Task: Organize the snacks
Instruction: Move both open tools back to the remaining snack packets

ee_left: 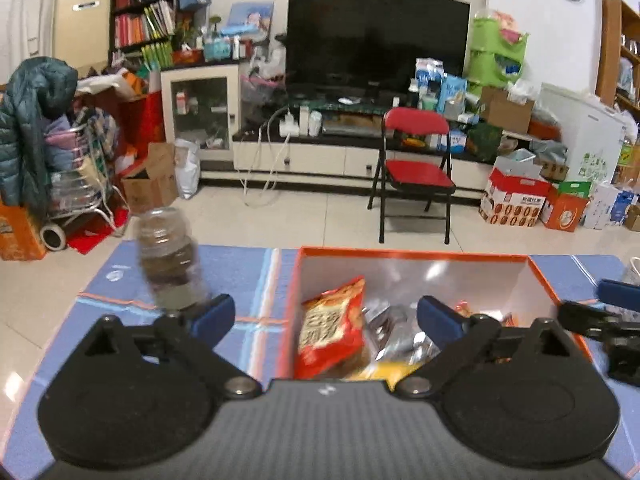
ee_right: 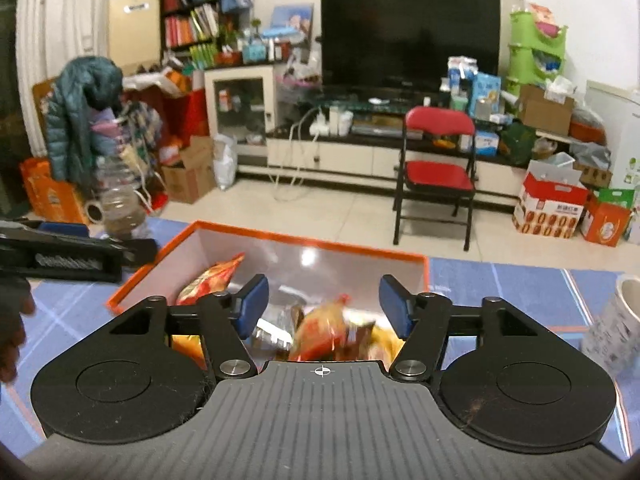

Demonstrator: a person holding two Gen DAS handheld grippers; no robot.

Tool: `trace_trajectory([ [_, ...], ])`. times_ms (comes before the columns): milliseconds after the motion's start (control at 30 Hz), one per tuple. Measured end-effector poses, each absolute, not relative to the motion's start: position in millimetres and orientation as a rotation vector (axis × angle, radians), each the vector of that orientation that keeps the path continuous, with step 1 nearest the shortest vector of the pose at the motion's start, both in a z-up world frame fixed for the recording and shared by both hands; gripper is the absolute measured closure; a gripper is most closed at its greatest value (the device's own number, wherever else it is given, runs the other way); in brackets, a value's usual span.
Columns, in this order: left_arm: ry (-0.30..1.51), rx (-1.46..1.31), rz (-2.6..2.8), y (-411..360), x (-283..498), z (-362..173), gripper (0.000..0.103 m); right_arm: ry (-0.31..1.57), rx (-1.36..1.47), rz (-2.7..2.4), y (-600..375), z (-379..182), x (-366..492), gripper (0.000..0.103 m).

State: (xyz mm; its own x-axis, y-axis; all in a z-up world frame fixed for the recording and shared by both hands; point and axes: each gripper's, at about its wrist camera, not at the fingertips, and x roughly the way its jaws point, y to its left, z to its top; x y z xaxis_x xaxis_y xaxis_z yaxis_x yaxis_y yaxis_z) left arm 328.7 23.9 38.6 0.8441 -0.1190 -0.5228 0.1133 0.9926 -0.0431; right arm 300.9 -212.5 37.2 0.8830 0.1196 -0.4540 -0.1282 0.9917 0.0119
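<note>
My left gripper (ee_left: 326, 318) has its jaws spread wide, nothing between the pads; its left blue pad (ee_left: 212, 314) sits just in front of a clear jar (ee_left: 172, 258) standing on the blue striped cloth (ee_left: 240, 276), though the jar is blurred and I cannot tell whether pad and jar touch. The jar shows dark and pale layers inside and stands left of the orange-rimmed box (ee_left: 412, 255). My right gripper (ee_right: 322, 306) has its jaws parted about halfway, pads clear of everything, hanging over the near end of the same box (ee_right: 308, 238). Directly below and between its pads lies a blurred red-orange snack packet (ee_right: 328, 332), resting on the heap, not pinched. From the left wrist view the box holds a red-orange bag with pale lettering (ee_left: 334, 326) leaning against the left wall, a silvery wrapper (ee_left: 394, 328) beside it, and something yellow (ee_left: 390, 370) at the near edge. The right gripper's tip shows at the far right of that view, beyond the box's right wall. A white patterned cup (ee_right: 616, 328) stands on the cloth right of the box. A red folding chair (ee_right: 438, 168) stands on the floor beyond the table.
</note>
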Motion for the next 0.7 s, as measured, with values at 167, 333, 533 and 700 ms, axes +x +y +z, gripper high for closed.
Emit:
trace_trajectory([
  [167, 0.588, -0.089, -0.043, 71, 259, 22, 0.004, 0.491, -0.030, 0.103, -231, 7, 216, 0.033],
  [333, 0.682, -0.168, 0.027, 65, 210, -15, 0.002, 0.567, 0.015, 0.046, -249, -27, 166, 0.033],
  [533, 0.675, -0.221, 0.045, 33, 169, -36, 0.002, 0.568, -0.023, 0.035, -250, -49, 149, 0.033],
  [700, 0.665, -0.104, -0.065, -6, 159, -50, 0.001, 0.611, -0.066, 0.083, -247, -68, 166, 0.033],
])
